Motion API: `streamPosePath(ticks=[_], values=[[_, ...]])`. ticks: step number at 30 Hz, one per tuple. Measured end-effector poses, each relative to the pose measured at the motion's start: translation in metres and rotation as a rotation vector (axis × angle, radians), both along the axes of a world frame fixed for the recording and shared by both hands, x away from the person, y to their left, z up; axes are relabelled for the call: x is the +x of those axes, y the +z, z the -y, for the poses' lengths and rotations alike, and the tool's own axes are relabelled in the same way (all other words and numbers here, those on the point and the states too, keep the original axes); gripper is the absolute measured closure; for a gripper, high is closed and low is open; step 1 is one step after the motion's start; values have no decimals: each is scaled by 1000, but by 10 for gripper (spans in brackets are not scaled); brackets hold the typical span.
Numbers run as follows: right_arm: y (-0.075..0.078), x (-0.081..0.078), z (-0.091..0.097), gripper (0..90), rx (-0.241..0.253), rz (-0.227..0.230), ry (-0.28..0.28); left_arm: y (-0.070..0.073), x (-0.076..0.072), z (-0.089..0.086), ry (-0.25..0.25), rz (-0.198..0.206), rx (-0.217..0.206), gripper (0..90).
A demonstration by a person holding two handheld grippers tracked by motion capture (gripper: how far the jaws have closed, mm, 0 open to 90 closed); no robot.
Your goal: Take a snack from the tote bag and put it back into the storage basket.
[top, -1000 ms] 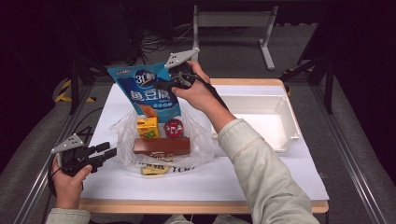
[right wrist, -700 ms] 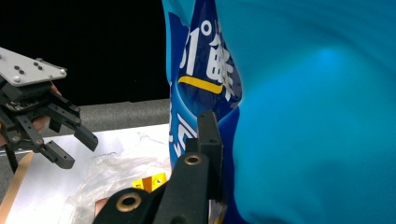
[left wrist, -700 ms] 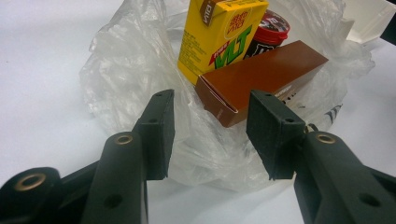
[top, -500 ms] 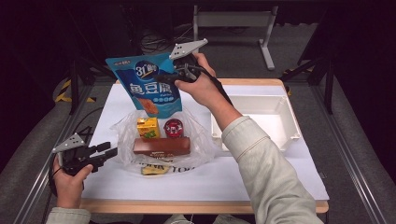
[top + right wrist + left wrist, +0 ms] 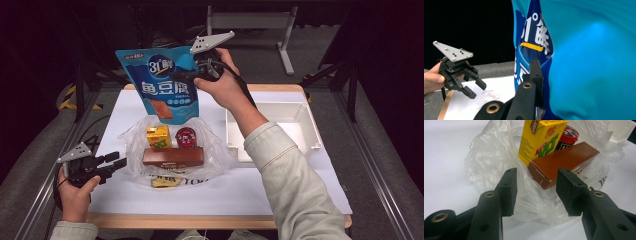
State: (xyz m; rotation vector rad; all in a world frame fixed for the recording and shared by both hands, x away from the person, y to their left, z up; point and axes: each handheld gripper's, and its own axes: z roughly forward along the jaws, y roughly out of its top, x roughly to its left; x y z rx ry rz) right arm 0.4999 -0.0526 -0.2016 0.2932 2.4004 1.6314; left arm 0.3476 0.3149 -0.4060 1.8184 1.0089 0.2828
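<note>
While our right gripper (image 5: pixel 184 76) clamps its top edge, upper centre, the blue pouch (image 5: pixel 162 87) hangs crumpled; left gripper (image 5: pixel 116 162) gapes empty.

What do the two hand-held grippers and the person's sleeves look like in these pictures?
Both the left gripper and the right gripper are black, each with two jaws that end in flat rectangular pads. Brass-coloured rivets sit in the jaw arms. A grey three-cornered plate with small screws tops each one, and a black cable trails from the right gripper. The sleeves are pale grey-green cloth.

R gripper (image 5: pixel 186 76) jaws clamped, L gripper (image 5: pixel 116 163) apart
</note>
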Motion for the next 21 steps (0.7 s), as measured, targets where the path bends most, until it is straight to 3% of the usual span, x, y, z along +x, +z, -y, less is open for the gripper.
streamPosePath(ticks=[21], values=[[16,0,64,900,24,7,-77,0,-1,-2,17,4,5,504]])
